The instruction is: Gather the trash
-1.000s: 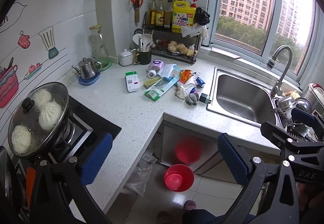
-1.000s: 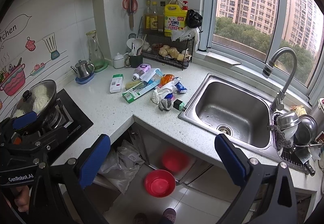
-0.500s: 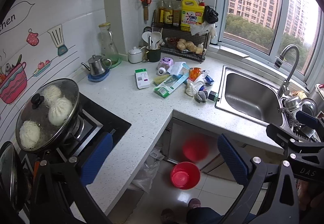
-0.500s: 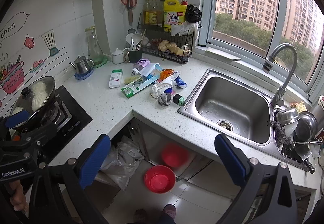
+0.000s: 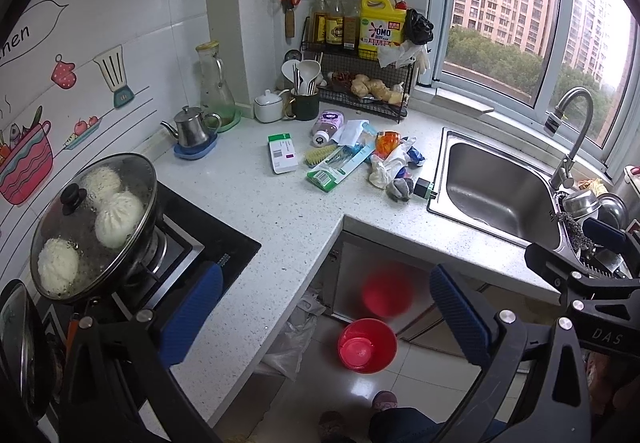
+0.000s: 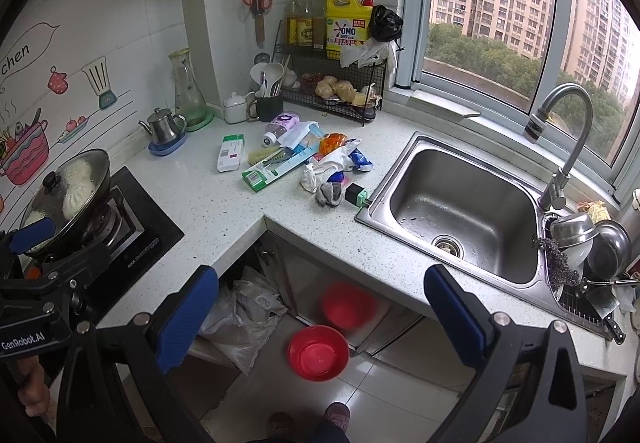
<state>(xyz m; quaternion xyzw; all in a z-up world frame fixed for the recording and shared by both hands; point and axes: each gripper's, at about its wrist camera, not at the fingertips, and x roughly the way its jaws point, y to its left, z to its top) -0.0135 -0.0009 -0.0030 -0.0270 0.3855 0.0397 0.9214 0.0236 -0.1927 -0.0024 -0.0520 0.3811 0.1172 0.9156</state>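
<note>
Blue-padded and wide open, holding nothing, the left tool [image 5: 320, 307] and right tool [image 6: 320, 307] have eased closer to the trash pile [image 5: 360, 159] on the table [image 5: 280, 211] — probably lining up the first pickup.

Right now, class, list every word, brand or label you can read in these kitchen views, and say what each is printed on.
"OMO": yellow detergent jug on the wire rack.
"chen": wall sticker, cut off at the frame edge.
"GenRobot.AI": left gripper body, seen from the right wrist.
"DAS": right gripper body, seen from the left wrist.
Too small or blurred: bottle labels, white box, toothbrush pack, stove edge print.
</note>
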